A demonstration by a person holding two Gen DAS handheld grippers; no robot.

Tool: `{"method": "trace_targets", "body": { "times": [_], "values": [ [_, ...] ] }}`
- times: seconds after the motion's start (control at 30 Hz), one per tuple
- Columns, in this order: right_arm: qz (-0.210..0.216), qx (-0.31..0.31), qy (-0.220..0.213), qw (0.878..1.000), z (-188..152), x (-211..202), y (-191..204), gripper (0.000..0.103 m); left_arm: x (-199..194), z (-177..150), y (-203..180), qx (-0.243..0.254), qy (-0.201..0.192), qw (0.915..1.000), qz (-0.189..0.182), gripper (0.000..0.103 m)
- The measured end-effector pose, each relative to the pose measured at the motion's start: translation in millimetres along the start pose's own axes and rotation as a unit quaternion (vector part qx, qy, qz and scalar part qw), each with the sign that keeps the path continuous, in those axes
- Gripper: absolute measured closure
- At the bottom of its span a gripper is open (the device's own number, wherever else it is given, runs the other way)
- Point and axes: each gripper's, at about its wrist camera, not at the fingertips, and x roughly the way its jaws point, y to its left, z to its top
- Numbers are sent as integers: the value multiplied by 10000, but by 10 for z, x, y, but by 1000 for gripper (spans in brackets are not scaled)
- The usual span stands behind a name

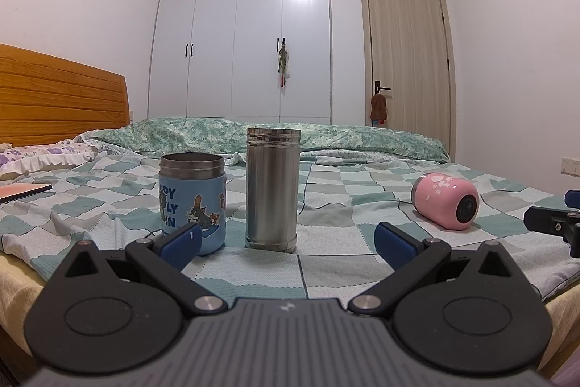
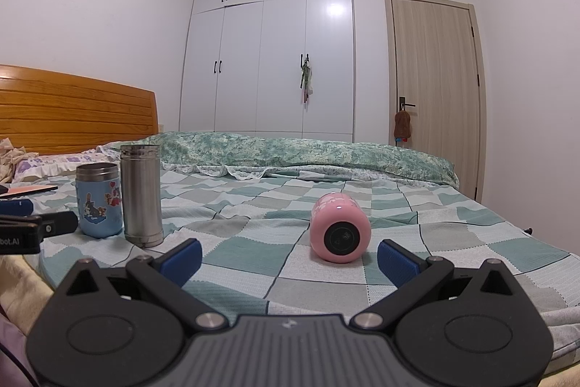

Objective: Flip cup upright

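Right wrist: smooth pink cylindrical cup (image 2: 339,226) lies sideways on checkered bedspread (image 2: 253,252).

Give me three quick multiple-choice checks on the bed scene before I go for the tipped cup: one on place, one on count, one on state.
1. What stands directly beside the steel cup?
A. Blue cartoon cup
B. Pink cup
C. Book

2. How many cups are on the checked bedsheet?
A. Two
B. Three
C. Four

3. How is the pink cup positioned?
A. Upright
B. Lying on its side
C. Held in a claw

Answers:
1. A, the blue cartoon cup stands next to it.
2. B, blue, steel and pink.
3. B, its round end faces the open right claw; the left claw is open too.
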Motion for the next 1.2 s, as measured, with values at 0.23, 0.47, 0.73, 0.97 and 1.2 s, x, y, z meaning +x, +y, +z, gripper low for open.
{"method": "trace_targets", "body": {
  "times": [0.23,0.47,0.73,0.97,1.2],
  "values": [
    [-2,-4,1,10000,1,-1,3,0,-4,-5,3,-1,0,10000,1,0],
    [-2,-4,3,10000,0,2,3,0,-3,-4,2,-3,0,10000,0,0],
    [0,-5,1,10000,1,3,2,0,-5,-5,3,-4,0,10000,1,0],
    [2,-8,12,10000,4,17,26,0,-2,1,7,1,4,10000,-3,0],
    [47,96,155,9998,43,59,-26,0,41,19,-30,48,94,9999,-100,0]
  ]
}}
